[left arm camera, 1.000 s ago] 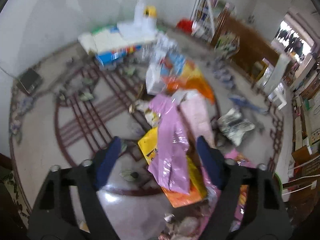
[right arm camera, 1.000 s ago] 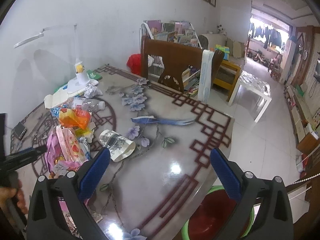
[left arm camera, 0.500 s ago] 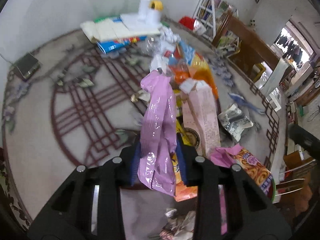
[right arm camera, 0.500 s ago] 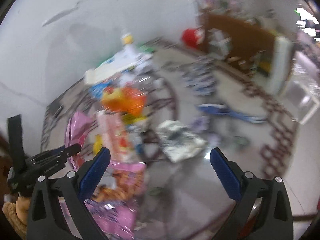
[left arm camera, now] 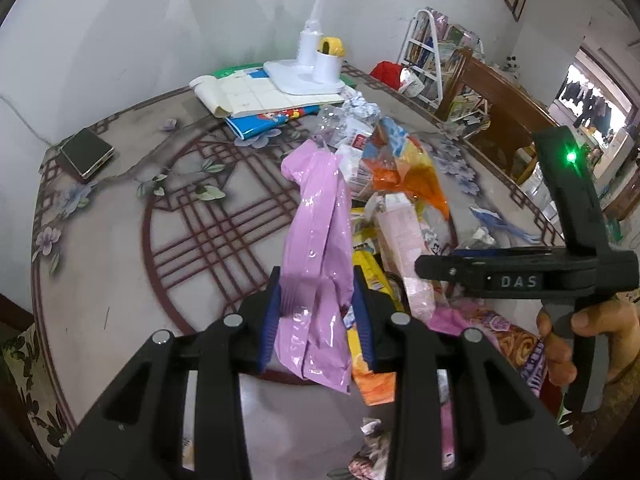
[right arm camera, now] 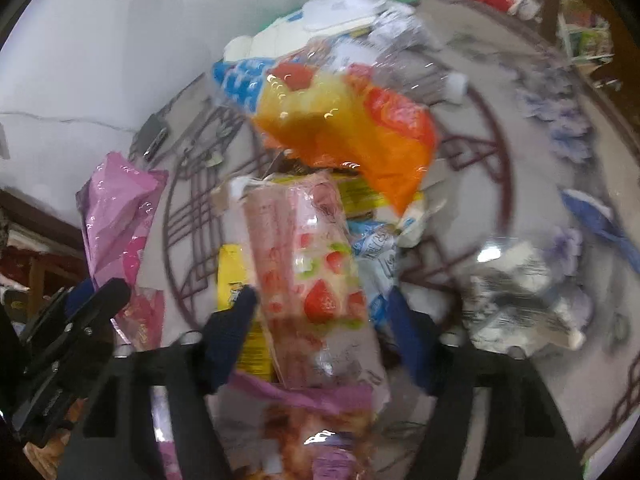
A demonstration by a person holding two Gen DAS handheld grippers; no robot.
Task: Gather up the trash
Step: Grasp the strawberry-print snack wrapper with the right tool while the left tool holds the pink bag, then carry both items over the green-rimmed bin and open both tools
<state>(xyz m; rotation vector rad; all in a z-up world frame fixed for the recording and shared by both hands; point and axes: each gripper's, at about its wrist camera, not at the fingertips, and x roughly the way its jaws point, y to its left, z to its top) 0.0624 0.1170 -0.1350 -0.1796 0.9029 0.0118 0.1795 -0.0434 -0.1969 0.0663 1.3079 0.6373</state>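
Note:
My left gripper [left arm camera: 316, 316] is shut on a pink plastic wrapper [left arm camera: 316, 248] and holds it up above the patterned table [left arm camera: 120, 248]; the wrapper also shows at the left of the right wrist view [right arm camera: 116, 216]. My right gripper [right arm camera: 324, 336] is open, its blue fingers on either side of a pink strawberry-print package [right arm camera: 312, 280] in the trash pile. An orange and yellow snack bag [right arm camera: 352, 128] lies just beyond. From the left wrist view the right gripper [left arm camera: 520, 276] hovers over the pile.
A yellow packet [right arm camera: 236, 280], crumpled grey paper [right arm camera: 520, 308] and a purple snack bag [left arm camera: 520, 348] lie around the pile. Books with a white lamp base [left arm camera: 308, 76] stand at the back. A phone [left arm camera: 84, 152] lies at the far left. A wooden chair [left arm camera: 500, 108] is behind the table.
My left gripper closed on the pink wrapper and lifted it. My right gripper swung left and down from the table's edge over the trash pile, straddling the strawberry package.

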